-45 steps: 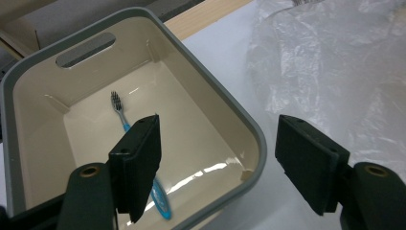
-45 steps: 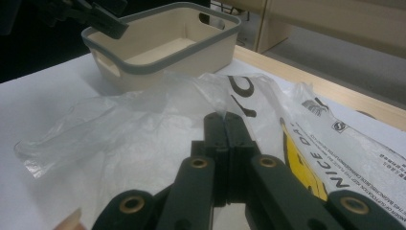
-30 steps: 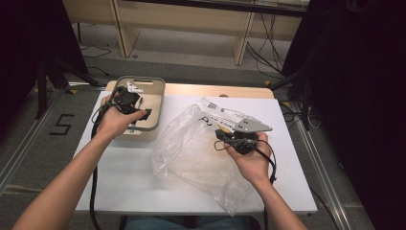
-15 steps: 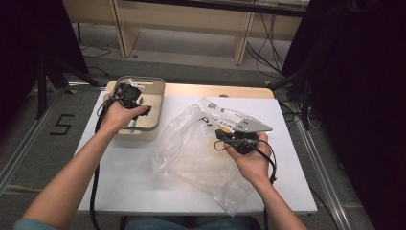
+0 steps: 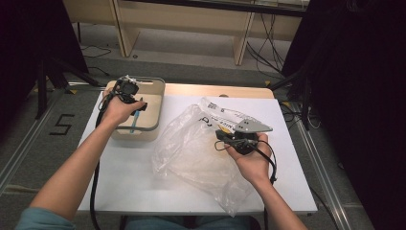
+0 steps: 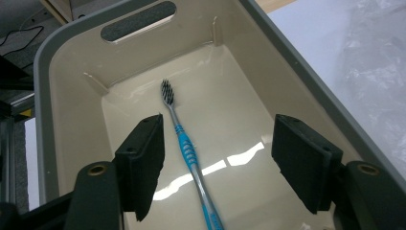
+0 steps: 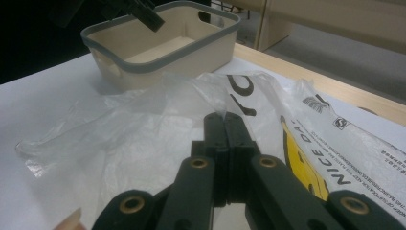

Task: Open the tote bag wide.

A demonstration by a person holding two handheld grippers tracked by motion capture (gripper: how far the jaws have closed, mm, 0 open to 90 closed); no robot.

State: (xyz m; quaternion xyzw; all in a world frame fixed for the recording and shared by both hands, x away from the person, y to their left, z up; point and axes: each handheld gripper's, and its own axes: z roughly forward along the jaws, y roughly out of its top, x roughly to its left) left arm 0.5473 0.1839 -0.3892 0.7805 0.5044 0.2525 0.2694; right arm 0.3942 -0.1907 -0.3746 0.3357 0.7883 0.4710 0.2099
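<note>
A blue toothbrush (image 6: 184, 139) with dark bristles lies flat on the floor of a beige bin (image 6: 57, 43) with a grey rim. My left gripper (image 6: 218, 129) hangs open above it, one pad on each side of the handle, not touching it. From above, the left gripper (image 5: 136, 103) is over the bin (image 5: 153, 81) at the table's back left, with the toothbrush (image 5: 135, 117) just below it. My right gripper (image 7: 224, 120) is shut on a fold of a clear plastic bag (image 7: 143, 134). That bag (image 5: 191, 153) sprawls over the table's middle beside the right gripper (image 5: 221, 135).
The bag carries black and yellow print (image 7: 306, 163) on its right part. The bin (image 7: 158, 57) stands just past the bag, with the left gripper (image 7: 143, 14) above it. The white tabletop (image 5: 124, 182) ends at a wooden strip at the back; cables trail from both hands.
My left hand has moved a little farther over the bin and slightly down, its jaws still apart. The right hand and the bag have stayed put.
</note>
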